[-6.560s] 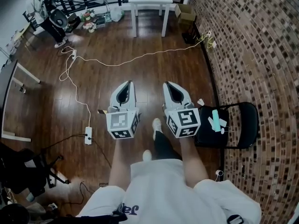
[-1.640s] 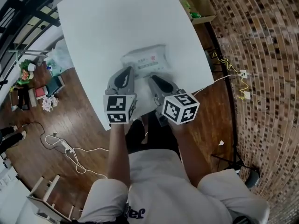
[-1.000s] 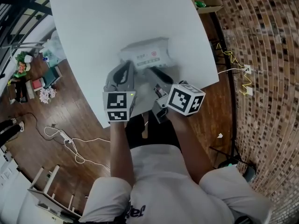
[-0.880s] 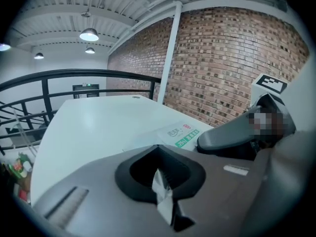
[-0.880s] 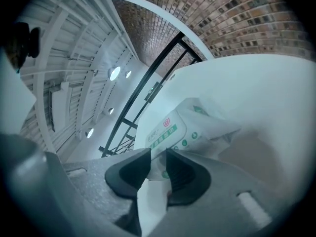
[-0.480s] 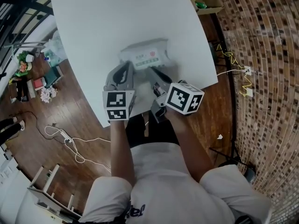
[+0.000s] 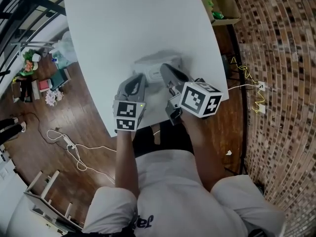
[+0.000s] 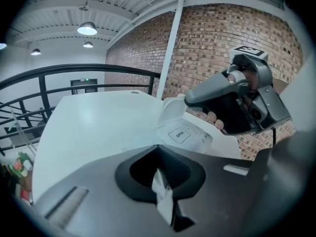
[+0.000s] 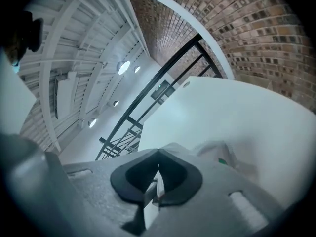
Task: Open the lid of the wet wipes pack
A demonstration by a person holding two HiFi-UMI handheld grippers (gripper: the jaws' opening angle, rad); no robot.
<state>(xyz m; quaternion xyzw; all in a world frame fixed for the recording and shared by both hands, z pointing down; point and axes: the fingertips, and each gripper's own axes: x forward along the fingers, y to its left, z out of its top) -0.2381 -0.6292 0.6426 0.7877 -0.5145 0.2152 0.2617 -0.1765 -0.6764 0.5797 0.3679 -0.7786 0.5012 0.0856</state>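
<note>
With my right gripper (image 9: 156,184) just closed and pinching the lid (image 8: 172,110), and my left gripper (image 8: 163,191) clamped on the pack (image 7: 157,63) near the table's (image 7: 123,23) near edge, I am lifting the lid gently, pinning the pack down so only the lid rises.

- "OPEN" stands on a small label (image 8: 178,134) on top of the wet wipes pack (image 8: 205,138), at 6 o'clock from the lifted lid (image 8: 173,110).
- "Ja" shows on the white shirt (image 7: 168,186); the rest is cut off.
</note>
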